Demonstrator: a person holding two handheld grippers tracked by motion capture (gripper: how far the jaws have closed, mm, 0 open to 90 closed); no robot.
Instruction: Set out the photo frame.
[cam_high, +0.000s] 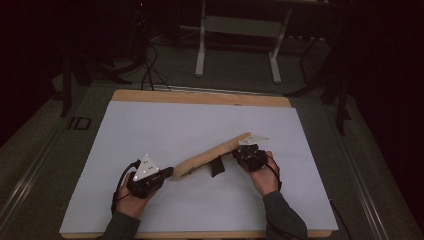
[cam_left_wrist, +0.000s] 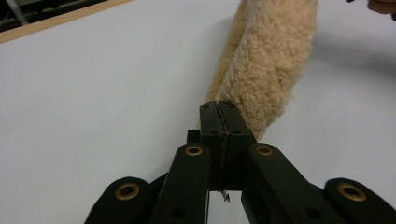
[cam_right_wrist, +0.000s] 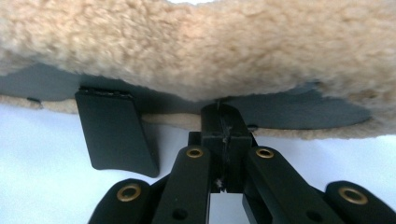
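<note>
Both jaws clenched. Left hand-held gripper (cam_high: 167, 173) pinches the near end of the tan fleece pad (cam_high: 212, 152); the pad runs straight ahead of its tips, as the left gripper view (cam_left_wrist: 219, 106) shows. Right hand-held gripper (cam_high: 239, 152) grips the pad's lower edge at the other end (cam_right_wrist: 219, 106). Black strap tab (cam_right_wrist: 116, 133) hangs just left of the right jaws. Pad is stretched between the two, above the white surface (cam_high: 200, 125).
</note>
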